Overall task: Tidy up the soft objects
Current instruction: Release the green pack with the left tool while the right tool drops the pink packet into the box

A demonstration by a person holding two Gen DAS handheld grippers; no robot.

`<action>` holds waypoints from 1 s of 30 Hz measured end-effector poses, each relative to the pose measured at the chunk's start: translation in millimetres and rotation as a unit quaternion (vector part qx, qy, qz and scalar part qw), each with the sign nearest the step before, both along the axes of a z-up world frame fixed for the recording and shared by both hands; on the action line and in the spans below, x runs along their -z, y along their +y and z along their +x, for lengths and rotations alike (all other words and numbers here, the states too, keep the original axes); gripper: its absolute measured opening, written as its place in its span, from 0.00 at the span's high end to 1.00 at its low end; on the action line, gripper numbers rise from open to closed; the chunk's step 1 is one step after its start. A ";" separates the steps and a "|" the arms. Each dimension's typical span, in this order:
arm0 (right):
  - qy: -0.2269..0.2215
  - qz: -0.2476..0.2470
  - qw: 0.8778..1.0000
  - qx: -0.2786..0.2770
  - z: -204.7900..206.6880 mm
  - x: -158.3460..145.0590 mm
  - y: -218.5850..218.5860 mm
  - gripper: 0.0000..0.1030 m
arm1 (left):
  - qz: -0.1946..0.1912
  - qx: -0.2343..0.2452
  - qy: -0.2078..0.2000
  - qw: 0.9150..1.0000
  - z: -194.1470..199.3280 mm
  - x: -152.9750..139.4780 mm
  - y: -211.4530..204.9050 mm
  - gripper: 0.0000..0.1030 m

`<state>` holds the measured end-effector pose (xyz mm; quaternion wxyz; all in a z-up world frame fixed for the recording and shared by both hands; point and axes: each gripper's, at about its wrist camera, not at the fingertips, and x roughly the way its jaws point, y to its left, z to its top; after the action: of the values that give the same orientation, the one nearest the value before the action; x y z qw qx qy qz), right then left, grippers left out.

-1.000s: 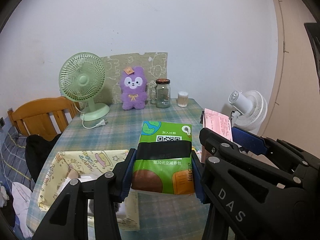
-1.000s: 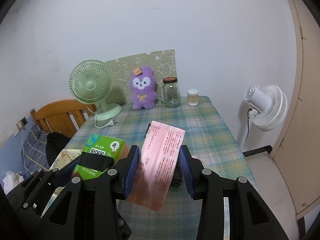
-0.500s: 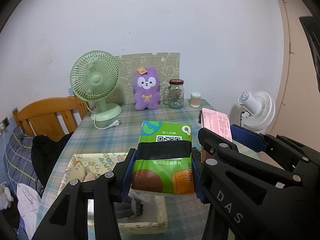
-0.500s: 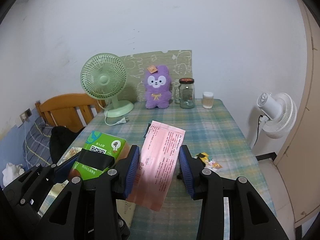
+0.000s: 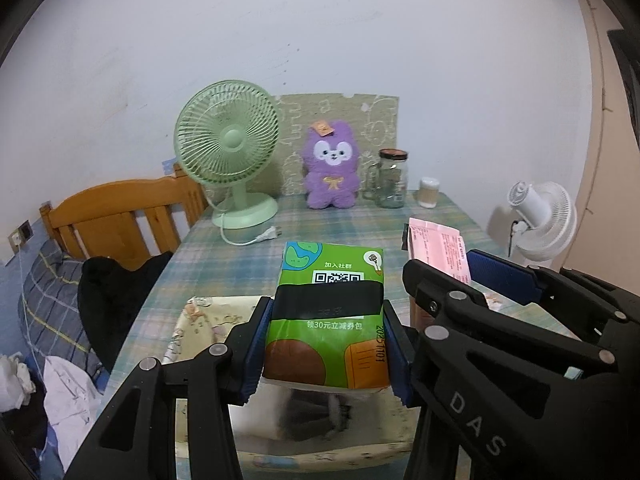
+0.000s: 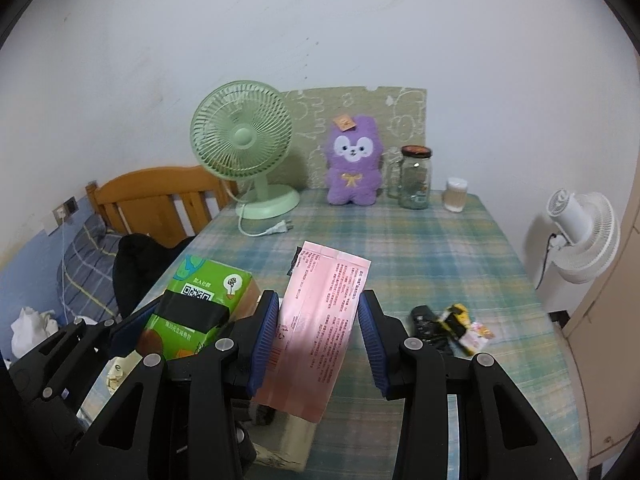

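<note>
1. Sitting on the near part of the bench (image 5: 352, 224), a fabric basket (image 5: 208, 320) with a cartoon print holds dark and pale soft items, too blurred to name.
2. A glass jar (image 6: 416, 180) by the far wall holds something small at its bottom; a small lidded cup (image 6: 456, 194) stands beside it.
3. The left gripper (image 5: 326, 350) pinches a green tissue pack (image 5: 330, 320) above the basket.
4. The right gripper (image 6: 318, 332) pinches a pink packet (image 6: 320, 320) over the bench, just beside the green pack.
5. Against a second ago, both grips are unchanged; the views have shifted so that the basket lies further under the green pack, and small wrapped items (image 6: 460, 324) now show right of the pink packet.
</note>
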<state>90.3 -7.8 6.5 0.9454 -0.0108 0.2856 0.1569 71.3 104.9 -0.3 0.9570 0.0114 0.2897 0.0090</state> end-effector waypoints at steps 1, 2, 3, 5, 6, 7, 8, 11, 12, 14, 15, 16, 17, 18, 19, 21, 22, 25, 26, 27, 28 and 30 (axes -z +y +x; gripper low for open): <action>0.001 -0.001 1.000 -0.002 1.0 1.3 1.9 0.57 | 0.001 -0.001 0.002 1.000 0.6 1.4 2.8 0.49; 0.002 -0.001 1.000 -0.004 1.7 2.3 3.8 0.57 | 0.001 -0.002 0.003 1.000 1.5 2.1 4.8 0.49; 0.005 -0.002 1.000 -0.007 3.1 4.0 6.9 0.57 | 0.001 -0.004 0.005 1.000 2.3 3.2 7.1 0.49; 0.009 -0.005 1.000 -0.011 5.2 6.4 12.3 0.57 | -0.002 -0.007 0.010 1.000 4.2 6.4 12.5 0.49; 0.010 -0.006 1.000 -0.013 5.7 7.6 14.6 0.57 | -0.002 -0.009 0.012 1.000 5.2 7.9 14.9 0.49; 0.012 -0.008 1.000 -0.015 7.2 9.4 17.7 0.57 | -0.002 -0.012 0.014 1.000 6.5 9.4 17.5 0.49; 0.014 -0.009 1.000 -0.017 8.0 10.6 19.4 0.57 | -0.002 -0.014 0.017 1.000 8.2 11.4 19.9 0.49; 0.021 -0.014 0.999 -0.025 12.2 16.5 28.0 0.57 | -0.004 -0.023 0.025 0.999 12.1 17.9 28.2 0.49; 0.024 -0.016 0.999 -0.028 13.6 18.9 30.8 0.57 | -0.006 -0.025 0.029 0.999 13.7 20.3 31.8 0.49; 0.029 -0.021 0.999 -0.033 15.7 23.4 36.0 0.57 | -0.007 -0.030 0.038 0.999 16.2 26.1 37.6 0.49; 0.034 -0.022 0.999 -0.037 17.2 27.0 39.7 0.57 | -0.008 -0.033 0.042 0.999 17.1 29.5 40.9 0.49; 0.036 -0.023 0.998 -0.039 17.8 28.9 41.8 0.57 | -0.007 -0.034 0.045 0.998 18.0 32.2 43.0 0.48; 0.041 -0.024 0.998 -0.042 19.7 32.3 45.1 0.57 | -0.005 -0.036 0.048 0.998 18.9 35.5 45.6 0.48; 0.045 -0.025 0.998 -0.044 21.0 34.7 47.9 0.57 | -0.004 -0.038 0.051 0.998 19.5 38.1 47.8 0.48; 0.047 -0.026 0.997 -0.046 21.4 36.4 49.2 0.57 | -0.004 -0.040 0.053 0.998 20.2 40.8 50.4 0.48; 0.053 -0.030 0.997 -0.051 23.5 41.3 54.2 0.57 | -0.004 -0.043 0.060 0.997 21.5 44.7 53.8 0.45; 0.055 -0.031 0.997 -0.052 23.9 43.8 55.9 0.57 | -0.004 -0.044 0.064 0.997 22.4 46.7 55.7 0.45; 0.062 -0.034 0.996 -0.056 25.5 49.1 60.6 0.57 | -0.005 -0.046 0.075 0.996 24.0 52.7 60.4 0.44; 0.064 -0.034 0.996 -0.059 25.6 51.0 62.1 0.57 | -0.005 -0.046 0.076 0.996 23.9 53.7 61.4 0.41; 0.065 -0.034 0.995 -0.060 25.3 52.4 63.0 0.57 | -0.004 -0.048 0.078 0.996 23.6 55.1 62.5 0.36; 0.066 -0.034 0.995 -0.062 25.9 53.8 64.0 0.57 | -0.004 -0.049 0.079 0.996 23.3 56.0 63.7 0.34; 0.070 -0.035 0.995 -0.064 26.8 57.0 66.4 0.57 | -0.004 -0.052 0.083 0.995 22.8 58.3 66.1 0.25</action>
<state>117.1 58.6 -50.4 0.9100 -0.0512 0.3556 0.2070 94.1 171.0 -58.6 0.9280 -0.0070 0.3680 0.0571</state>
